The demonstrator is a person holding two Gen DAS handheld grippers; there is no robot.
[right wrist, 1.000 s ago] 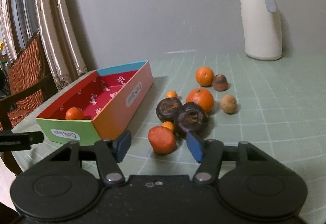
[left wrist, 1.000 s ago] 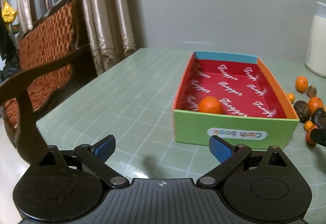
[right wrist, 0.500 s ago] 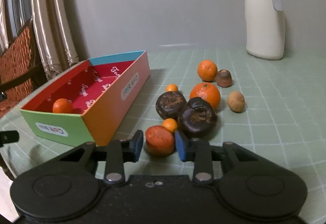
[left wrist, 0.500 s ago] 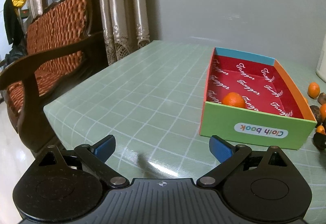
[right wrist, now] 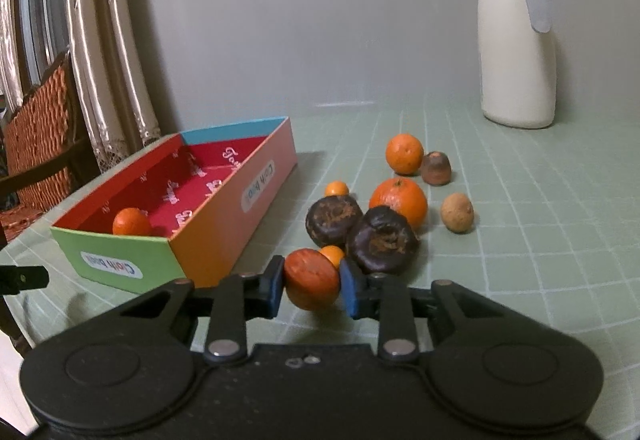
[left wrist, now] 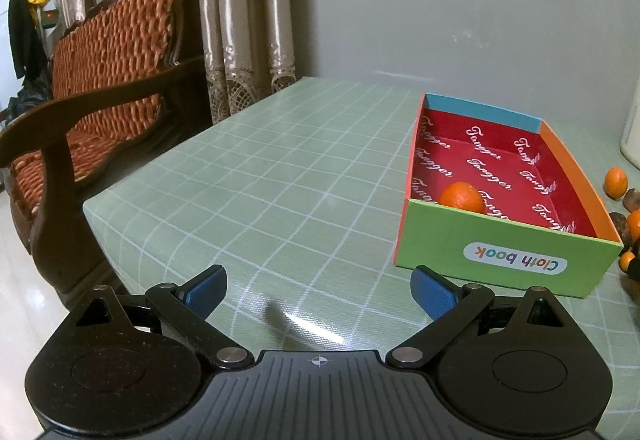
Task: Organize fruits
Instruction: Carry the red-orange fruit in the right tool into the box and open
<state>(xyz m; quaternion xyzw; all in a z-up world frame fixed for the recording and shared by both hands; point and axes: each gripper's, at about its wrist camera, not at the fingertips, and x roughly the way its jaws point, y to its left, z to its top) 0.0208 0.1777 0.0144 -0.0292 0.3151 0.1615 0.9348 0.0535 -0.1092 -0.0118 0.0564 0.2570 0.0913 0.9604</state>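
The red-orange fruit (right wrist: 312, 279) is sitting squeezed between the blue pads (right wrist: 275, 285) of our right hand-held gripper (right wrist: 313, 286), just above the desk (right wrist: 520, 248), beside the box (right wrist: 224, 224). We are thinking: squeeze softly, lift straight, miss the dark fruits (right wrist: 382, 240). Our left hand-held gripper (left wrist: 319, 290) is hanging wide, holding nothing.

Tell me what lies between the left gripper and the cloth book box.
Only bare green checked tablecloth separates the open left gripper from the box, seen in the left wrist view.

Open tablecloth (left wrist: 280, 176) left of box (left wrist: 504, 260).
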